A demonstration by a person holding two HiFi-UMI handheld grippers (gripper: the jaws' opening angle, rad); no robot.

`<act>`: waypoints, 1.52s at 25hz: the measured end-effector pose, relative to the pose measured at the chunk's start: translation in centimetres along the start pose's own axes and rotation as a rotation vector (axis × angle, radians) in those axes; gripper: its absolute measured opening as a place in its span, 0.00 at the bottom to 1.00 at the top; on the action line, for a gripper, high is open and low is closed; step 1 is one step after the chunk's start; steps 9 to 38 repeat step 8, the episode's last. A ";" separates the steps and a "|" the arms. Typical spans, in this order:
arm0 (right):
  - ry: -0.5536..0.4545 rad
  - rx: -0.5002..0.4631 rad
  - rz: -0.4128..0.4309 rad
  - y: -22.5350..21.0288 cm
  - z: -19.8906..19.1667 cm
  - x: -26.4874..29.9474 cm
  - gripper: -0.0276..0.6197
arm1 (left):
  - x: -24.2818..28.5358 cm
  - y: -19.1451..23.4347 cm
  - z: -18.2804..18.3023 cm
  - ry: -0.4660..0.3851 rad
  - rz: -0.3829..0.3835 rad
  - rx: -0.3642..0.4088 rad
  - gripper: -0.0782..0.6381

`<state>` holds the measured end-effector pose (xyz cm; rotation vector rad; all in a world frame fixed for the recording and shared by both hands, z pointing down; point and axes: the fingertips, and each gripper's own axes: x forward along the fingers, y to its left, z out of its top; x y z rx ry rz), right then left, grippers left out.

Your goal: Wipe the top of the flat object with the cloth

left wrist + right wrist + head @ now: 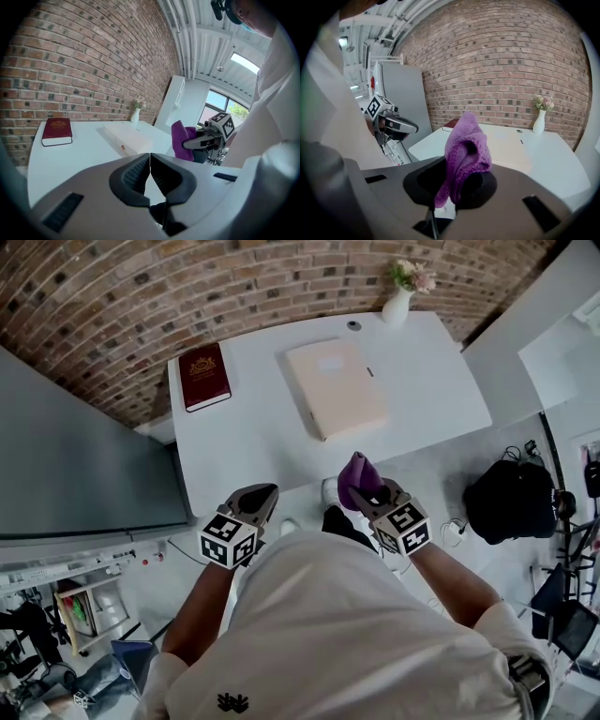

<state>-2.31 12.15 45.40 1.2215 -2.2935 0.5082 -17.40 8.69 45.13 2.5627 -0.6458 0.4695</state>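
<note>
A flat cream-coloured box (pixel 336 387) lies on the white table (pixel 253 442), toward its far right; it also shows in the left gripper view as the cream box (pixel 129 136). My right gripper (pixel 367 491) is shut on a purple cloth (pixel 357 477), held at the table's near edge, short of the box. In the right gripper view the purple cloth (pixel 465 150) bulges up between the jaws. My left gripper (pixel 260 496) hangs at the near edge, shut and holding nothing (pixel 150 171).
A dark red book (pixel 204 377) lies at the table's far left. A white vase with flowers (pixel 401 296) stands at the far right corner beside a small dark disc (pixel 353 325). A grey cabinet (pixel 84 465) flanks the left; a black bag (pixel 511 498) sits on the floor right.
</note>
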 end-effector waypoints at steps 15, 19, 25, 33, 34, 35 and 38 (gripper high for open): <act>0.021 0.020 -0.009 -1.2 -1.3 -0.1 0.16 | 2.0 0.2 -0.4 0.020 -0.015 -0.002 0.14; 0.021 0.020 -0.009 -1.2 -1.3 -0.1 0.16 | 2.0 0.2 -0.4 0.020 -0.015 -0.002 0.14; 0.021 0.020 -0.009 -1.2 -1.3 -0.1 0.16 | 2.0 0.2 -0.4 0.020 -0.015 -0.002 0.14; 0.021 0.020 -0.009 -1.2 -1.3 -0.1 0.16 | 2.0 0.2 -0.4 0.020 -0.015 -0.002 0.14; 0.021 0.020 -0.009 -1.2 -1.3 -0.1 0.16 | 2.0 0.2 -0.4 0.020 -0.015 -0.002 0.14; 0.021 0.020 -0.009 -1.2 -1.3 -0.1 0.16 | 2.0 0.2 -0.4 0.020 -0.015 -0.002 0.14; 0.021 0.020 -0.009 -1.2 -1.3 -0.1 0.16 | 2.0 0.2 -0.4 0.020 -0.015 -0.002 0.14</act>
